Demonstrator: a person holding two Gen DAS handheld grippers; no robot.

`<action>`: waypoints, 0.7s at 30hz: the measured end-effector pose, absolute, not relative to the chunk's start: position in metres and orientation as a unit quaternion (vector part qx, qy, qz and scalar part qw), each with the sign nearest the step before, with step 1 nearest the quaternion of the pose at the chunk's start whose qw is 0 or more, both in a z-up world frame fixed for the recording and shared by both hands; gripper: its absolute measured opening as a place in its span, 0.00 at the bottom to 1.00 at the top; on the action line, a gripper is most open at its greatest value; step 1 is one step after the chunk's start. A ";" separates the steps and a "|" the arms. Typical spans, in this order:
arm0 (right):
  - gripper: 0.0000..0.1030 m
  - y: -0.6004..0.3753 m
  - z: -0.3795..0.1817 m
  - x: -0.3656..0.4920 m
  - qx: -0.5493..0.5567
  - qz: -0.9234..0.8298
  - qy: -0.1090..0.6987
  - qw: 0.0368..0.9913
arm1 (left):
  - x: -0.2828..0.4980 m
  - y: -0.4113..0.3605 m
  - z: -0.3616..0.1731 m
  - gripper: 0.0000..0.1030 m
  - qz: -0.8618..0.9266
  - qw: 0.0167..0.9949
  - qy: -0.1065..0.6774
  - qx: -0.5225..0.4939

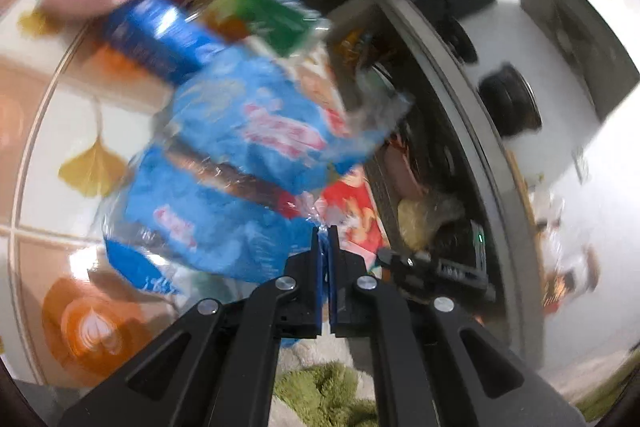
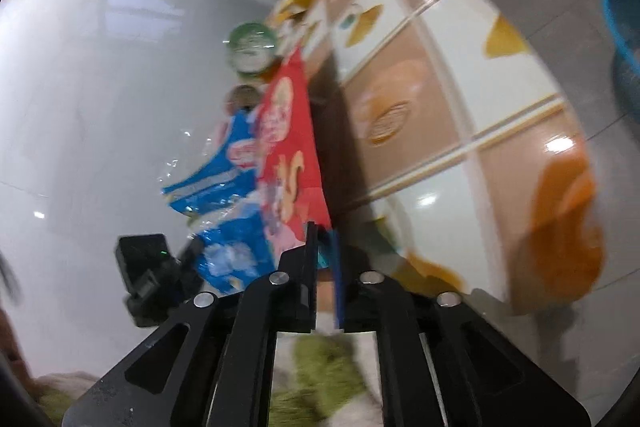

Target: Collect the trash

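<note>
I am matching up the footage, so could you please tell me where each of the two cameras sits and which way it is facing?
Left wrist: on the left gripper, facing a clear bag of blue wrappers it pinches, by the patterned table; only its own fingers show.
Right wrist: on the right gripper, jaws slightly apart, facing the red snack packet over the white floor; the other gripper's body shows at left.
Shared: table, blue wrappers, red packet.

no lettering legible anywhere. red-and-white logo patches on the blue wrapper (image 1: 240,155) ahead of the fingertips, too blurred to read. large yellow characters on the red packet (image 2: 288,155) above the fingers, likewise unreadable.
</note>
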State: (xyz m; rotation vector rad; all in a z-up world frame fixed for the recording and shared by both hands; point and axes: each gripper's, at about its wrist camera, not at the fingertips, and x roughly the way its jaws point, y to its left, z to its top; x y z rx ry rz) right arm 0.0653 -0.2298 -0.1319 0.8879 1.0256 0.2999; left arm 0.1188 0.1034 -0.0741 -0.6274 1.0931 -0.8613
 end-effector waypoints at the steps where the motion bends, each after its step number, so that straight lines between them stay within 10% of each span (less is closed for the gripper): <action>1: 0.33 -0.229 -0.130 0.067 0.399 0.130 0.475 0.774 | 0.123 0.108 -0.082 0.01 -0.387 0.716 0.496 -0.304; 3: 0.52 -0.226 -0.119 0.068 0.358 0.097 0.469 0.801 | 0.127 0.112 -0.092 0.01 -0.373 0.713 0.499 -0.320; 15: 0.37 -0.138 -0.060 0.152 0.200 0.183 0.438 0.857 | 0.129 0.115 -0.115 0.02 -0.305 0.757 0.536 -0.215; 18: 0.60 -0.108 -0.066 0.190 0.196 0.230 0.463 0.833 | 0.126 0.116 -0.114 0.02 -0.303 0.765 0.530 -0.205; 21: 0.62 -0.078 -0.072 0.217 0.192 0.266 0.490 0.808 | 0.122 0.118 -0.112 0.02 -0.303 0.772 0.524 -0.196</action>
